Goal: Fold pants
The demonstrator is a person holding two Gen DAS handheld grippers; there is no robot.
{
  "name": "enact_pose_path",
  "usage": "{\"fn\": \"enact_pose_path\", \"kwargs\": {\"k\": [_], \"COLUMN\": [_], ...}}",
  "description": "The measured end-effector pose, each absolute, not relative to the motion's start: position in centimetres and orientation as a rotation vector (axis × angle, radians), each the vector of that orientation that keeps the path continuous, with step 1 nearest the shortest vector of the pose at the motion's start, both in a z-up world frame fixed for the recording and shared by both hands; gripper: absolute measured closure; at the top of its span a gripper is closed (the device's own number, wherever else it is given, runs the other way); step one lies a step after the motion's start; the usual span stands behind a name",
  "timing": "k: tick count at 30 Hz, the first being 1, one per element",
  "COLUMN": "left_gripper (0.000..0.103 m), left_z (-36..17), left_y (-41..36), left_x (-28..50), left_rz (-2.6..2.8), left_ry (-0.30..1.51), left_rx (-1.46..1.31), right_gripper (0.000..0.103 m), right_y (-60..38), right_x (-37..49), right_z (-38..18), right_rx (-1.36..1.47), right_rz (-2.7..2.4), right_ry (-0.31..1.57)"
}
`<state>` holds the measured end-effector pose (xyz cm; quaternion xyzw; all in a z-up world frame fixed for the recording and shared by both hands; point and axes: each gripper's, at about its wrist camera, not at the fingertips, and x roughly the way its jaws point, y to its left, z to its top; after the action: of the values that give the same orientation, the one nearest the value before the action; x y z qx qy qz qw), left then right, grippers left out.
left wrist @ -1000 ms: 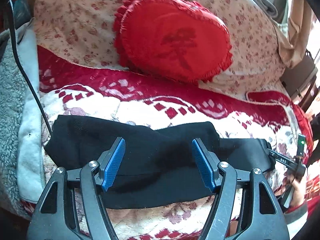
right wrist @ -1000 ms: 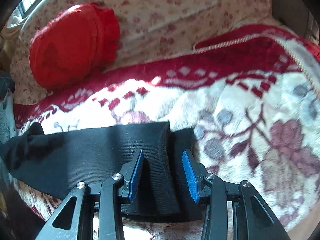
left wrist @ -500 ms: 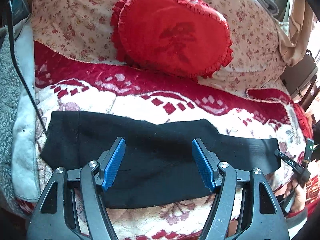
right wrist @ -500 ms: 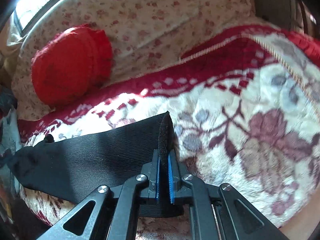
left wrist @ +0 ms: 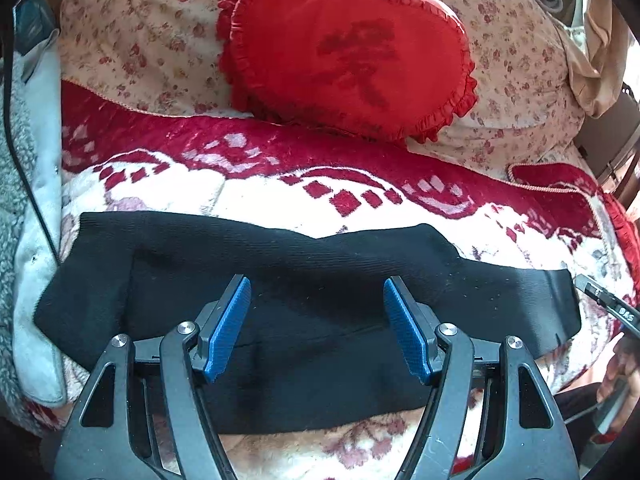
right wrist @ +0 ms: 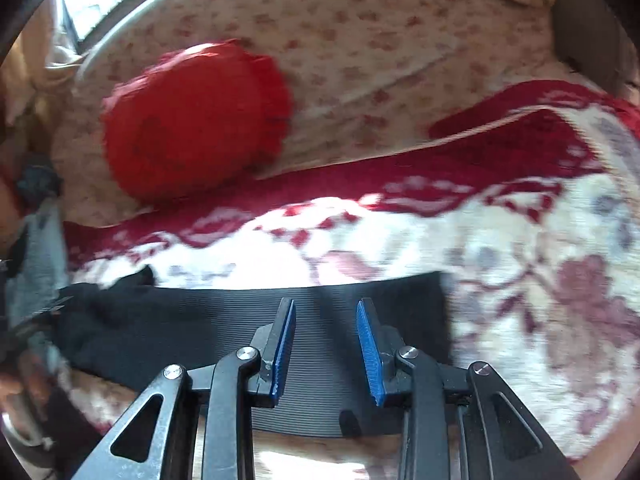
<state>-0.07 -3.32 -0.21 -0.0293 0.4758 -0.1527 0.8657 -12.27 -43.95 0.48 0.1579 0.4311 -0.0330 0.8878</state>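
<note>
Black ribbed pants (left wrist: 304,276) lie flat in a long band across the floral blanket (left wrist: 248,200). My left gripper (left wrist: 316,328) hovers over the middle of the pants, open wide, nothing between its blue pads. In the right wrist view the pants (right wrist: 224,320) stretch leftward from their flat right end. My right gripper (right wrist: 326,340) hangs above that end; its jaws are opening and the cloth lies below them, not pinched. Its tip (left wrist: 604,300) shows at the right edge of the left wrist view, past the pants' end.
A red heart-shaped cushion (left wrist: 352,48) leans on a floral pillow (left wrist: 136,40) behind the pants. A grey fleece and pale cloth (left wrist: 36,208) with a black cable lie at the left. A person's hand (left wrist: 620,376) shows at the right edge.
My right gripper closed on the pants' right end, pulled it straight, then let go and rose. The pants now lie flatter. My left gripper sank slightly, still open.
</note>
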Motion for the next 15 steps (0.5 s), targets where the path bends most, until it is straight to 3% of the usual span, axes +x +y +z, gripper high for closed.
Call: {"fn": "enact_pose_path", "kwargs": {"k": [15], "left_gripper": [0.033], "left_z": [-3.7], "left_y": [-2.7], "left_x": [3.6], "left_rz": [-0.258], "left_ry": [1.035], "left_rx": [-0.029], "right_gripper": [0.073], "right_y": [-22.3], "right_x": [0.4], "right_z": [-2.4], "right_rx": [0.194], "right_rz": [0.464], "right_ry": [0.986]}}
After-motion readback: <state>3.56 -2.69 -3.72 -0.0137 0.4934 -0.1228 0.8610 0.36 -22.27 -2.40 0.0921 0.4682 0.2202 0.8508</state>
